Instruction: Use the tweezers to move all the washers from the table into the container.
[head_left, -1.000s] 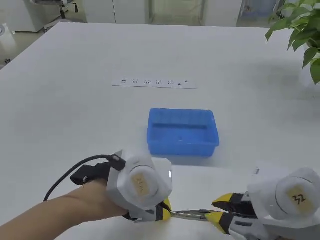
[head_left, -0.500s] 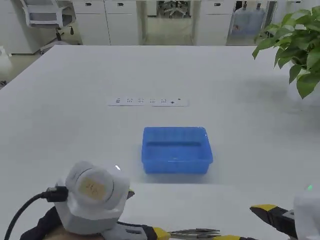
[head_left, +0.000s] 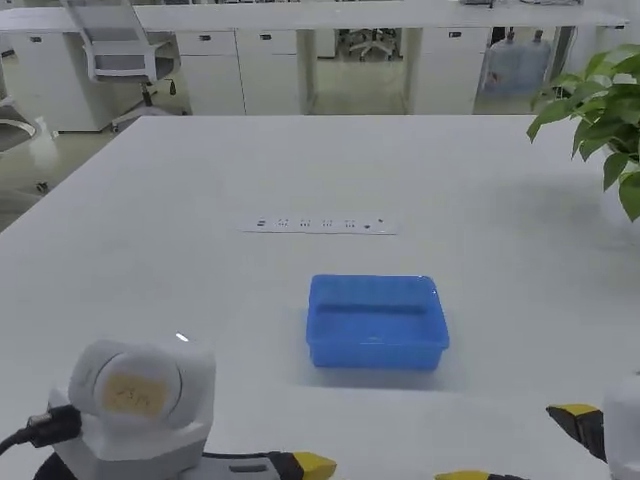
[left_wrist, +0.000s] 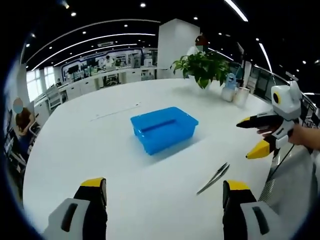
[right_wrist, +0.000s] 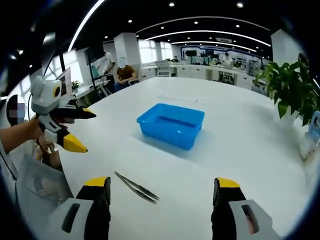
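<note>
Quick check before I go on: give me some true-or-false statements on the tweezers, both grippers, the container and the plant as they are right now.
1. The tweezers lie on the table, held by neither gripper. True.
2. The left gripper is shut. False: its jaws stand wide open.
3. The blue container sits upright on the table, beyond the tweezers. True.
4. The right gripper grips the container's rim. False: it is open and well apart from the container, on the near side of the tweezers.
5. A leafy plant stands apart from the container. True.
</note>
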